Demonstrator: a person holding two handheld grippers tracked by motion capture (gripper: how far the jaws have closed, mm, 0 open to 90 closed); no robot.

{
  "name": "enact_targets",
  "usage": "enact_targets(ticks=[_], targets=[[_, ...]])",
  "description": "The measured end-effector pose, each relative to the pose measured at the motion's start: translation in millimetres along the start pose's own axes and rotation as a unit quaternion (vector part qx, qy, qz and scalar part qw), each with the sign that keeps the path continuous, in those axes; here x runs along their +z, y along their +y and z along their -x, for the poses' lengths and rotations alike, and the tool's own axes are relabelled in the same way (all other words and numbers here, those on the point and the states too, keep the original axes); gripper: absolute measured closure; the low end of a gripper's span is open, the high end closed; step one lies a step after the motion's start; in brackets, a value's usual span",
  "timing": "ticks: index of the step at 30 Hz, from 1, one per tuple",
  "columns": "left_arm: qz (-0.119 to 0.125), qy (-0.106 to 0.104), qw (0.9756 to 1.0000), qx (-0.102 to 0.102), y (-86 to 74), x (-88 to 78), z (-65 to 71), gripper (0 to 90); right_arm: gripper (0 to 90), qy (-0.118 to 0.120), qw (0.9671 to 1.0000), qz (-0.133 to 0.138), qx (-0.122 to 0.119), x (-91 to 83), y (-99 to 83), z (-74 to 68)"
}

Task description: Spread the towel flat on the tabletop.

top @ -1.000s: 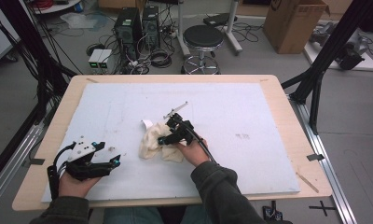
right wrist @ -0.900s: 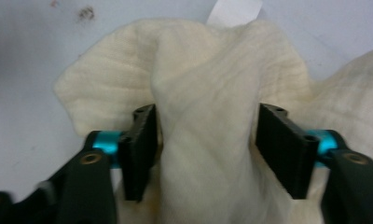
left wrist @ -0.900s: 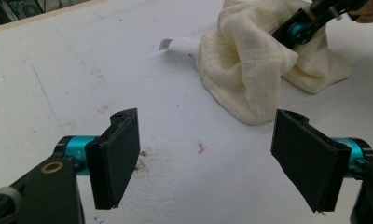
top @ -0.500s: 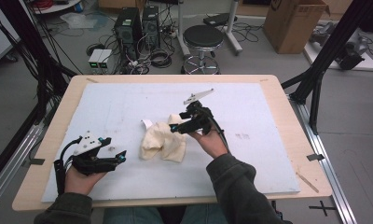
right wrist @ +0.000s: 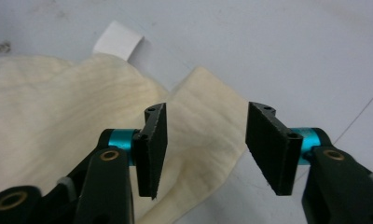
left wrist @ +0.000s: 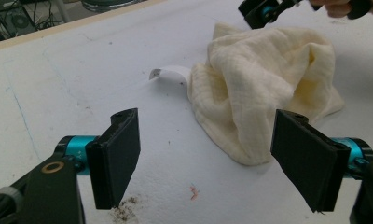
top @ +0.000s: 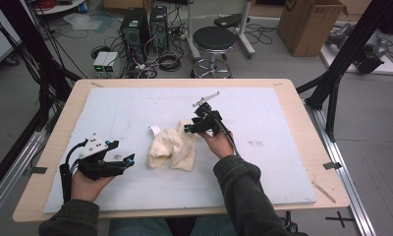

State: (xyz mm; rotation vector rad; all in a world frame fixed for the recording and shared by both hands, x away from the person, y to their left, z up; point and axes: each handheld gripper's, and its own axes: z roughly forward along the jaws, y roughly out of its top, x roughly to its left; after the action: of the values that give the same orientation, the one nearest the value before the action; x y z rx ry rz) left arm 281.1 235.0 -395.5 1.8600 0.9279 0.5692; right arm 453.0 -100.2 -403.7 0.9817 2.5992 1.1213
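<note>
Worktop [top: 283,147] carried a white foam mat with a crumpled cream muslin cloth [top: 172,147] lying near the middle, bunched in loose folds, not flat and not folded. A white label tab [top: 154,130] stuck out at the cloth's far left edge, resting on the mat.

Progress, as a judgement: early stage. Cloth was a heap, no neat fold or spread visible, neither tongs had hold of it. Whatever tidy shape is wanted was all left to do: pick an edge or corner, pull it out, lay it down.

Right tongs [top: 188,129] hovered at the cloth's far right edge, just above the fabric. In the right gripper view the right tongs [right wrist: 205,142] stood about half open with a cloth corner lying under and beyond the gap, pads not pressing on it; the jaws had just been closing, nothing pinched between them.

Left tongs [top: 128,160] sat near the worktop's front left, pointing toward the cloth, close beside its left side but apart from it. In the left gripper view the left tongs [left wrist: 208,154] stood wide open, empty, cloth [left wrist: 264,88] ahead between and beyond the jaws, not touched. The right tongs' tip showed at that view's top edge, over the cloth's far side.

Small dirt specks lay on the mat by the left jaws.
</note>
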Motion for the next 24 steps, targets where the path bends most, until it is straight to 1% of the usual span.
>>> enact_targets(ticks=[2,3,4,5,6,8,11,13,14,17,18,19,21,23,24], targets=[[0.0,0.0,1.0,0.001,-0.1,-1.2,-1.1,24.5,53.7,-0.013,0.9998,-0.017,-0.003,8.5,-1.3,0.6],[0.0,0.0,1.0,0.002,-0.3,-1.4,-1.7,24.5,55.8,-0.016,0.9993,-0.033,-0.001,16.0,-3.1,1.2],[-0.001,0.001,1.0,0.002,-0.5,-1.7,-2.0,24.5,55.8,-0.016,0.9993,-0.033,-0.001,16.0,-3.1,1.2],[-0.001,0.001,1.0,0.001,-0.6,-2.0,-2.1,24.4,58.7,-0.018,0.9989,-0.044,-0.001,22.3,-4.7,1.4],[0.001,0.001,1.0,0.001,-0.8,-2.0,-2.3,24.4,58.7,-0.018,0.9989,-0.044,-0.001,22.3,-4.7,1.4],[0.001,0.002,1.0,0.0,-1.0,-2.4,-2.3,24.5,61.3,-0.023,0.9981,-0.057,-0.008,27.4,-6.3,0.5],[-0.001,0.003,1.0,0.001,-1.3,-1.9,-2.8,24.5,68.9,-0.041,0.9972,-0.059,-0.022,28.0,-6.1,-2.0],[0.0,0.003,1.0,0.001,-1.4,-1.3,-3.0,24.5,72.7,-0.046,0.997,-0.059,-0.021,27.9,-6.3,-2.0],[0.0,0.003,1.0,0.001,-1.4,-1.2,-3.1,24.5,76.5,-0.046,0.9969,-0.059,-0.022,27.7,-6.3,-1.1],[-0.001,0.004,1.0,0.0,-1.7,-1.0,-3.6,24.4,83.8,-0.053,0.9965,-0.06,-0.023,27.4,-6.7,-1.3],[-0.002,0.004,1.0,-0.001,-1.8,-0.8,-3.8,24.5,86.4,-0.051,0.9965,-0.061,-0.027,27.2,-6.8,-1.0],[-0.003,0.004,1.0,-0.001,-1.9,-0.5,-3.9,24.5,87.0,-0.05,0.9966,-0.06,-0.026,27.2,-6.7,-0.9],[-0.003,0.003,1.0,-0.001,-1.8,-0.7,-4.2,24.5,87.8,-0.045,0.9969,-0.059,-0.025,26.5,-6.9,0.6],[-0.002,0.004,1.0,-0.001,-1.7,-1.0,-4.4,24.5,87.9,-0.037,0.9972,-0.062,-0.018,23.8,-7.1,1.2],[-0.002,0.004,1.0,-0.002,-1.6,-0.9,-4.5,24.5,87.9,-0.035,0.9971,-0.064,-0.022,21.7,-7.5,1.9]])
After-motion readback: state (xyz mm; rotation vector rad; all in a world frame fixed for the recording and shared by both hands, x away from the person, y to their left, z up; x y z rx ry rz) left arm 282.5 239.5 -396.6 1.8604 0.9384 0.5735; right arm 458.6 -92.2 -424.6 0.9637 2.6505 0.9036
